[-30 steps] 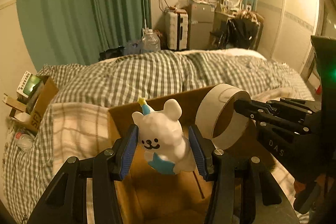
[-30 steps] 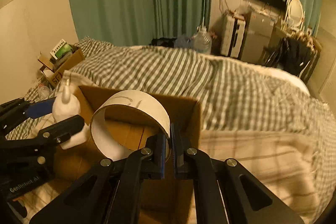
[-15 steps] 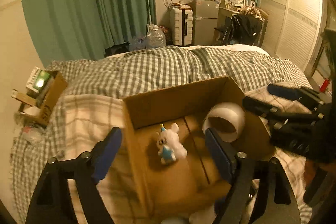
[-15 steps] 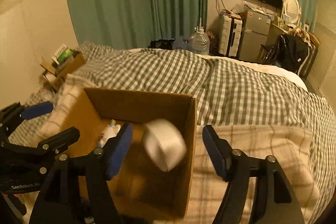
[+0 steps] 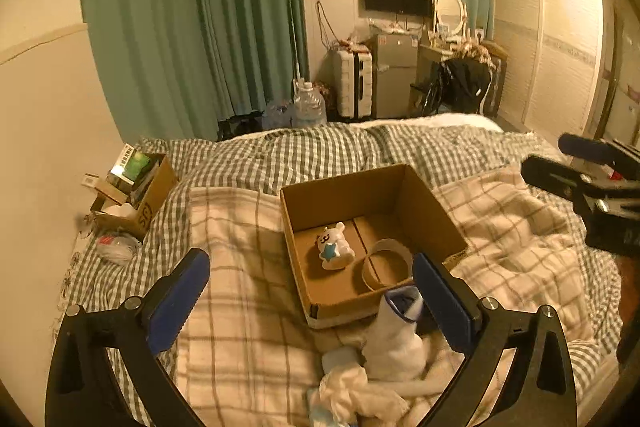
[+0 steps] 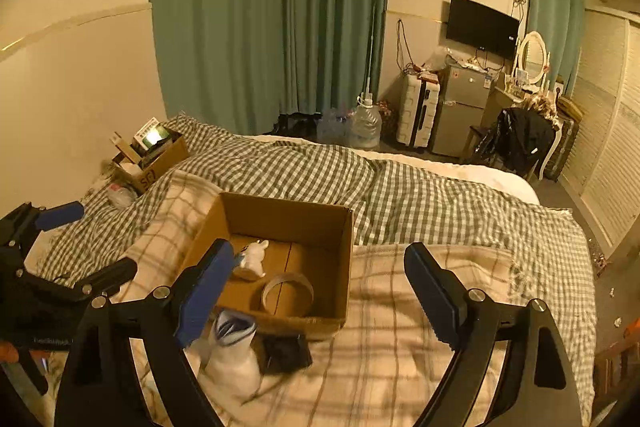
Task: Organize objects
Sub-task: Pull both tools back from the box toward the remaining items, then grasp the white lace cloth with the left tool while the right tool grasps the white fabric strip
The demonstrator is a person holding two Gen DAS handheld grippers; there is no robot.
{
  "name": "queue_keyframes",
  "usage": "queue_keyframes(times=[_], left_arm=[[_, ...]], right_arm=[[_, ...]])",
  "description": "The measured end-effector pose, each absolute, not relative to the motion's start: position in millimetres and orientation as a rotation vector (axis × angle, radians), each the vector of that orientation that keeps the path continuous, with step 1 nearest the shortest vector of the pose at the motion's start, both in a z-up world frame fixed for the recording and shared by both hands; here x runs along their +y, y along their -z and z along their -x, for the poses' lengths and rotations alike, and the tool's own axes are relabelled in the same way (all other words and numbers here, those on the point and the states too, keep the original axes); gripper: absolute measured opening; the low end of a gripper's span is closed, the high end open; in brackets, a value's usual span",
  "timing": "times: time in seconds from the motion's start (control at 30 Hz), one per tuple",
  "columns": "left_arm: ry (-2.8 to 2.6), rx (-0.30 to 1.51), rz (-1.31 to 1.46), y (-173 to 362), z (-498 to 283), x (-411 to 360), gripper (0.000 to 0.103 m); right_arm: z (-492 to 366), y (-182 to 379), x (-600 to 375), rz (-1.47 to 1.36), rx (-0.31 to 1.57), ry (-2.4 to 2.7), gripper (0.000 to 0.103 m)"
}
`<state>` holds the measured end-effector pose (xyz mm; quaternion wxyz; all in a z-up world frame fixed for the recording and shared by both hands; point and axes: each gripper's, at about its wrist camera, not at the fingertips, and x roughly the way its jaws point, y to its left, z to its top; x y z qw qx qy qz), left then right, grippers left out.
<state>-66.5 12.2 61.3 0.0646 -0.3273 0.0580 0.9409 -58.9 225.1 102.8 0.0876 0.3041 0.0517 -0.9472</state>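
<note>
An open cardboard box [image 5: 424,199] [image 6: 344,267] sits on the plaid blanket on the bed. Inside lie a white bear figure [image 5: 334,247] [image 6: 253,259] and a tape ring [image 5: 386,265] [image 6: 287,294]. My left gripper [image 5: 312,291] is open and empty, held above and in front of the box. My right gripper [image 6: 320,291] is open and empty, also raised over the box's near side. A white sock [image 5: 396,339] [image 6: 232,355] lies just in front of the box, with white cloth [image 5: 352,391] and a small dark object [image 6: 286,351] beside it.
A second cardboard box [image 5: 136,187] [image 6: 152,159] full of items stands at the bed's left edge by the wall. Green checked duvet [image 6: 400,195] covers the far bed. Water jugs [image 6: 362,127], suitcase, fridge and a chair stand beyond the bed.
Both grippers opened and pulled up and back. The bear and the tape ring dropped out of them and now lie on the box floor.
</note>
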Motion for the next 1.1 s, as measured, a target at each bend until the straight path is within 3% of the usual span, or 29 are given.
queue_keyframes(times=[0.23,0.43,0.67,0.87,1.0,1.07,1.1], left_arm=[[-2.864,0.158,0.954,-50.3,34.1,4.6,0.103],[-2.892,0.186,1.05,7.2,18.5,5.8,0.103],[-2.779,0.036,1.295,95.2,22.3,-0.4,0.103],[-2.727,-0.014,1.302,105.1,22.3,9.2,0.103],[-2.69,0.1,1.31,122.5,20.1,29.3,0.103],[-2.668,0.138,1.323,130.6,21.8,35.4,0.1],[-2.638,0.13,1.337,133.7,24.3,35.1,0.084]], right_arm=[[7.0,-89.5,219.4,-0.942,0.151,2.81,0.103],[-7.4,-14.0,210.8,-1.113,0.1,2.764,0.103],[5.2,39.0,223.4,-1.215,0.131,2.789,0.103],[22.5,61.2,234.5,-1.309,0.05,2.76,0.103],[24.6,71.7,234.2,-1.35,0.043,2.733,0.103],[24.1,73.2,231.9,-1.353,0.057,2.728,0.103],[22.9,72.3,230.1,-1.341,0.068,2.729,0.103]])
